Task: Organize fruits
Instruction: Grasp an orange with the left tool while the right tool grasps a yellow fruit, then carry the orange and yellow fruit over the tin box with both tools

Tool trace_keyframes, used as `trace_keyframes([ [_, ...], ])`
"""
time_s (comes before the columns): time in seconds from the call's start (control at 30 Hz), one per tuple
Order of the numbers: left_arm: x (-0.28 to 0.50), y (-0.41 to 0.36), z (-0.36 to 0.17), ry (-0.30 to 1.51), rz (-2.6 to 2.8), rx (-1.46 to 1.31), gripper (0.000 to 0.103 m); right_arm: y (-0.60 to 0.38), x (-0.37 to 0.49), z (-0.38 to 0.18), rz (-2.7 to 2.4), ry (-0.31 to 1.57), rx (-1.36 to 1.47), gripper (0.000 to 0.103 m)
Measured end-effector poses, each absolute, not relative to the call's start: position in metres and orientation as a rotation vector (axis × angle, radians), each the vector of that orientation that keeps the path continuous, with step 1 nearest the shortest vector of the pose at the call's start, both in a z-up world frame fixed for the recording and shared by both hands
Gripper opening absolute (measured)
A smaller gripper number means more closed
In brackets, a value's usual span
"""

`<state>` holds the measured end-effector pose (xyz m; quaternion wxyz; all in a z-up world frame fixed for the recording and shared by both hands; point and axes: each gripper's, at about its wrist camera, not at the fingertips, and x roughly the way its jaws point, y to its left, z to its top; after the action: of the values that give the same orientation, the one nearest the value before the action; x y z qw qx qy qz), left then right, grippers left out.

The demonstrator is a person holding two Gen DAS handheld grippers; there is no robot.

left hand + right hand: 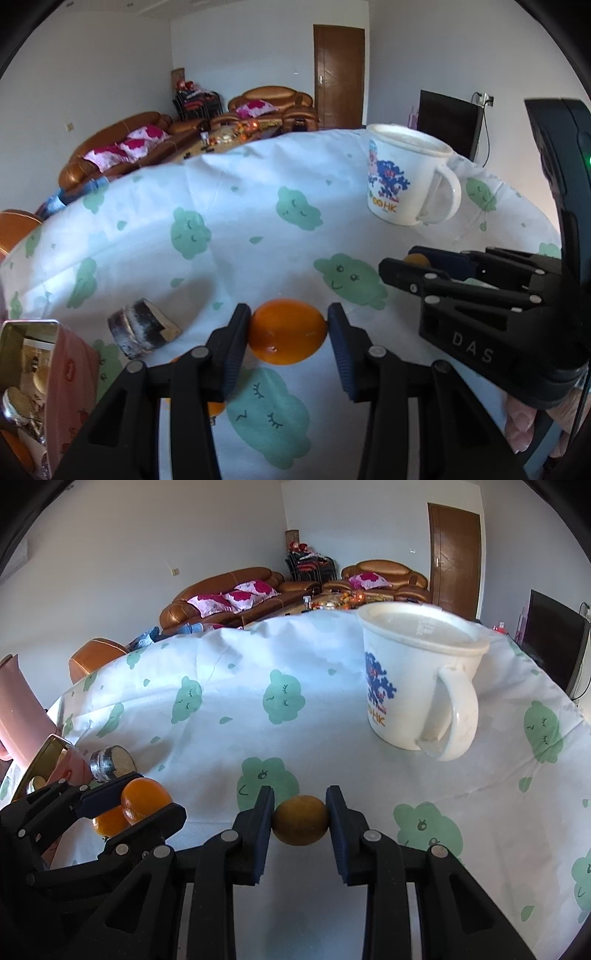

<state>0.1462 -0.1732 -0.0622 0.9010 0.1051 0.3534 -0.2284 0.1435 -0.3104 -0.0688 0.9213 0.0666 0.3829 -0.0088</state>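
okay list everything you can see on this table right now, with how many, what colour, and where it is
bright orange fruit: one, orange, between the left gripper's fingers
dull fruit: one, brownish yellow, between the right gripper's fingers
loose orange fruit: one, orange, on the cloth under the left gripper
mug: one, white with blue print and a lid, far right on the cloth
round tin: one, dark and silvery, on its side at left
pink box: one, open, left edge
tablecloth: one, white with green clouds
left gripper: black, blue pads, closed on the bright fruit
right gripper: black, closed on the dull fruit
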Motion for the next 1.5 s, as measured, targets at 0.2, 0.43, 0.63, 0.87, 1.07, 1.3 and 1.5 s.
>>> trace_keyframes([
  [0.2,0.143,-0.166,-0.057,0.693,-0.448,0.195,0.044,-0.311,0.136,-0.063,-0.021,0.746,0.136,0.031],
  [0.43,0.137,-0.152,-0.049,0.63,-0.423,0.141,0.044,-0.306,0.125,-0.053,-0.019,0.679,0.106,0.031],
  [0.63,0.134,-0.142,-0.045,0.599,-0.409,0.096,0.044,-0.3,0.114,-0.046,-0.022,0.615,0.073,0.031],
  [0.87,0.132,-0.136,-0.044,0.591,-0.41,0.07,0.044,-0.302,0.105,-0.04,-0.024,0.561,0.087,0.031],
  [1.07,0.129,-0.133,-0.044,0.581,-0.402,0.06,0.044,-0.301,0.104,-0.04,-0.028,0.553,0.084,0.031],
  [1.3,0.124,-0.132,-0.041,0.557,-0.393,0.067,0.044,-0.293,0.095,-0.036,-0.034,0.509,0.039,0.031],
  [1.5,0.116,-0.128,-0.038,0.526,-0.379,0.07,0.044,-0.289,0.088,-0.034,-0.028,0.487,0.028,0.031],
])
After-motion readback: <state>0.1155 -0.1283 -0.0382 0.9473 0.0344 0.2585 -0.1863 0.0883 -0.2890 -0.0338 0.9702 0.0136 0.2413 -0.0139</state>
